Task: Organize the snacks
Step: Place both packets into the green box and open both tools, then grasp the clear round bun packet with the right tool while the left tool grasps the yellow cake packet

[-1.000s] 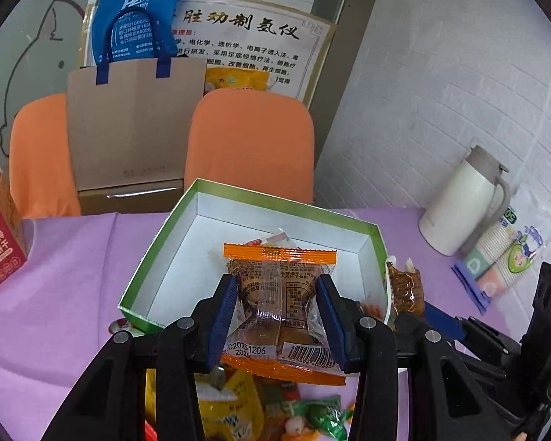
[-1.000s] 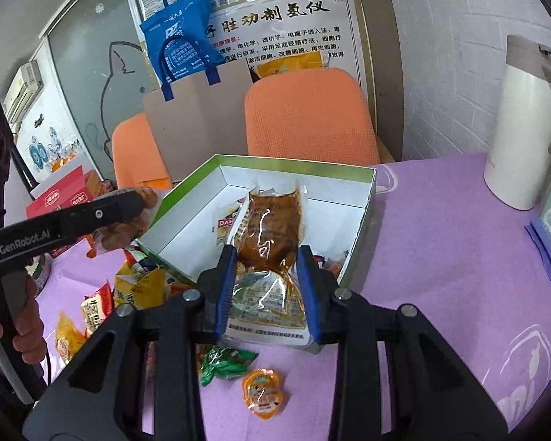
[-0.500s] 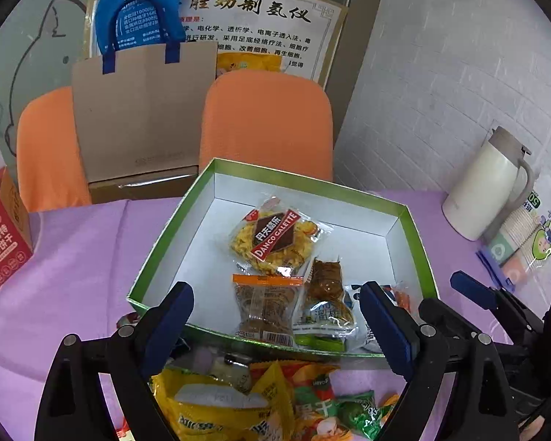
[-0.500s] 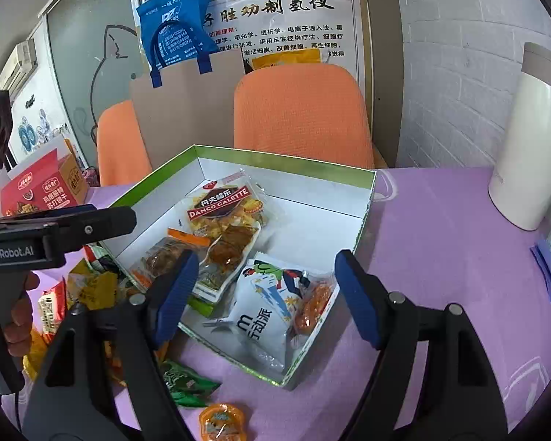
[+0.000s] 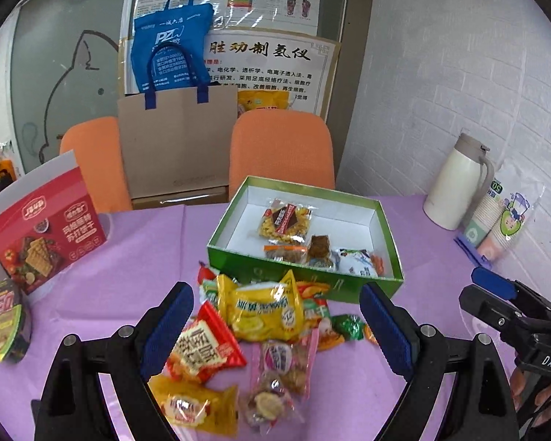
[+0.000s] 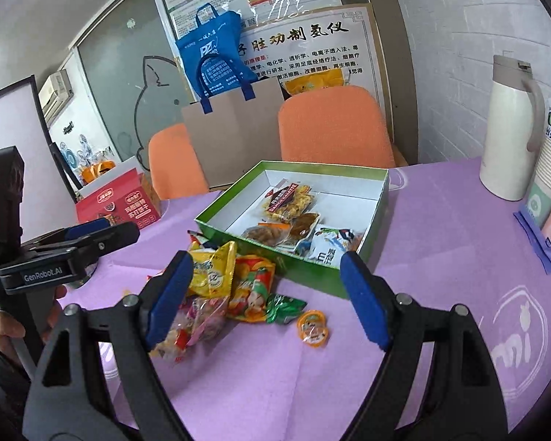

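Purple tablecloth (image 5: 136, 257) holds loose snacks (image 5: 260, 308) before green box (image 5: 305, 283).

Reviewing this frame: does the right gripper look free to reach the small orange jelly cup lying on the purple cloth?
Probably yes. The right gripper is open, and the jelly cup lies alone on the cloth between its fingers, apart from the snack pile.
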Demonstrator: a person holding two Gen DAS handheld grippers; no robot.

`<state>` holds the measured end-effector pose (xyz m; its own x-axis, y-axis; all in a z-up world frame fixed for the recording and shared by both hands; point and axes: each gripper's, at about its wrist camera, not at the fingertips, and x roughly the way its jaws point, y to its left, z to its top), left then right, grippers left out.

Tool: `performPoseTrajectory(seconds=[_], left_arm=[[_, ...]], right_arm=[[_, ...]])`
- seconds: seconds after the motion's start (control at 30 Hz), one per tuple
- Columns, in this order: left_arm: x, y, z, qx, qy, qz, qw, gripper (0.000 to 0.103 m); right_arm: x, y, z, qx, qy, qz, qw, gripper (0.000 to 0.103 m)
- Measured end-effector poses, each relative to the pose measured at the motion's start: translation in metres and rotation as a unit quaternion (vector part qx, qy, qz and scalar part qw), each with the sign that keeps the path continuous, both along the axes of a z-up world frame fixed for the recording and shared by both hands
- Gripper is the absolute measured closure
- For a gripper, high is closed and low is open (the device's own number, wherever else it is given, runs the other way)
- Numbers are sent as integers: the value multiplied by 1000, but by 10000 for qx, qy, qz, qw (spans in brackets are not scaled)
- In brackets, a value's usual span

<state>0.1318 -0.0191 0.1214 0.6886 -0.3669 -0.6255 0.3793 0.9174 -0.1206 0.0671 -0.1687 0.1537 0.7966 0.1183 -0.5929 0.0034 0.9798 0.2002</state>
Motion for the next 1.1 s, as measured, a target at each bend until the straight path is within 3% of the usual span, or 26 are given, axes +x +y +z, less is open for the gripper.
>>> performPoseTrajectory(seconds=[0.17, 0.4, 0.53, 0.63, 0.77, 0.93, 1.1], left_arm=[[-37, 33, -22, -275, 113, 110, 9995, 9], [-65, 71, -88, -837, 791, 211, 9931, 10], [-75, 90, -113, -779, 957, 479, 9912, 10], [-79, 106, -119, -868, 1012, 640, 9890, 10], [-83, 122, -119, -913, 943, 785, 9882, 10], [-74, 130, -121, -870, 966, 822, 9881, 10], [-61, 133, -119, -854, 958, 810, 9884, 10]], right_arm=[[-36, 12, -19, 287, 72, 42, 9996, 21], [-56, 30, -69, 519, 557, 59, 9971, 21], [-46, 59, -84, 418, 794, 443, 9950, 31], [-38, 79, -90, 270, 822, 651, 9941, 33], [-19, 102, -98, 137, 884, 849, 9924, 47], [4, 126, -106, -80, 886, 994, 9911, 55], [30, 142, -118, -457, 911, 1049, 9892, 55]])
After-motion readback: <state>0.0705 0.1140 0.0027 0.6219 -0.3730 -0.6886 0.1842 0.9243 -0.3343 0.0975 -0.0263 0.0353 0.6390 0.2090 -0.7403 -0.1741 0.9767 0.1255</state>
